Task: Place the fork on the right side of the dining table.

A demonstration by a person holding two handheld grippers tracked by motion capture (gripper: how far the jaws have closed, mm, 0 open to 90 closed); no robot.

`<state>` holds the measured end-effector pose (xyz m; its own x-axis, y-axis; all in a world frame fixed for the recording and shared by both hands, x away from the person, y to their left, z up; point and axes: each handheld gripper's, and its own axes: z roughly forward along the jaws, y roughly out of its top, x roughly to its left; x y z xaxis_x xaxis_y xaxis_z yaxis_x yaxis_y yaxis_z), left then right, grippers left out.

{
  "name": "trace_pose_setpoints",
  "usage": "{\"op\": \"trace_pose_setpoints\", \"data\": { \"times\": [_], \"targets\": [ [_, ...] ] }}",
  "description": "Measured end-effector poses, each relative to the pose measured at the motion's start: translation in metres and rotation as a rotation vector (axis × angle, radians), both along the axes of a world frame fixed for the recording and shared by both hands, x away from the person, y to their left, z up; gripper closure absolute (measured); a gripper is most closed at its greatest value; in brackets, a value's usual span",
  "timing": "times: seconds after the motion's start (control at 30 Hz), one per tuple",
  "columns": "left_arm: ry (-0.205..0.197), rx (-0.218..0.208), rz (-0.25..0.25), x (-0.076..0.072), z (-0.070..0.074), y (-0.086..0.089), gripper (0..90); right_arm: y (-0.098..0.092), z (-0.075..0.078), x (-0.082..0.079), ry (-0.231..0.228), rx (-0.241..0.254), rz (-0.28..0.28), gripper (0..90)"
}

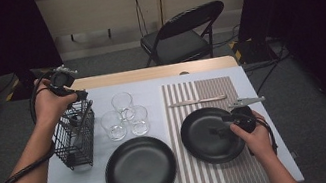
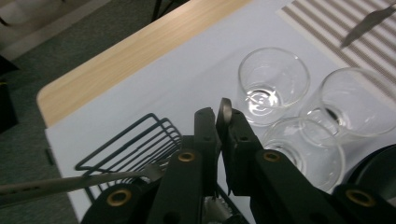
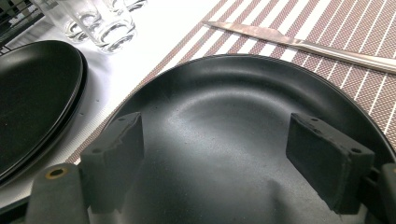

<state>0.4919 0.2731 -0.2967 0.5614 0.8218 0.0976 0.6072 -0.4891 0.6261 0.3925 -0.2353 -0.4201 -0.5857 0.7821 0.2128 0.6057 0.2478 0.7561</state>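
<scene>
Cutlery piece [image 2: 225, 108] pinched by its handle tip above the wire basket [image 1: 75, 137]

We see the left claw [image 2: 218, 122] closed on the thin steel handle end, which stands upright between the pads right over the basket. Its working end is hidden, so we cannot tell which utensil it is. We judge it light, stiff and slick, apt to swivel in a tip-only pinch, so a hold lower on the flat handle would suit better. A fork [image 2: 70, 183] leans in the basket and could snag. Just right of the basket stand three fragile glasses [image 1: 124, 116], so a straight lift gives the safest room. Right of the basket and nearer us sits a black plate [image 1: 140, 170]. Farther right of the basket, the right claw [image 3: 212, 140] hangs open and empty over a second plate [image 1: 201, 145], with a knife [image 1: 198, 100] beyond it.
</scene>
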Motion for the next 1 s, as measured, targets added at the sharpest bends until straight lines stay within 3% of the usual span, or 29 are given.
{"op": "trace_pose_setpoints", "data": {
  "times": [0.13, 0.5, 1.0],
  "targets": [
    [-0.006, 0.023, 0.01, 0.0, 0.002, 0.0, 86.6, 0.0, 0.001, -0.001, 0.0, 0.003, -0.004, 18.4],
    [-0.013, 0.026, 0.026, 0.0, 0.015, 0.002, 86.9, -0.004, 0.001, -0.002, -0.004, 0.007, -0.015, 18.4],
    [-0.034, -0.036, 0.024, -0.006, 0.037, 0.006, 87.0, -0.004, 0.002, -0.003, -0.006, 0.015, -0.017, 18.4]
  ]
}}
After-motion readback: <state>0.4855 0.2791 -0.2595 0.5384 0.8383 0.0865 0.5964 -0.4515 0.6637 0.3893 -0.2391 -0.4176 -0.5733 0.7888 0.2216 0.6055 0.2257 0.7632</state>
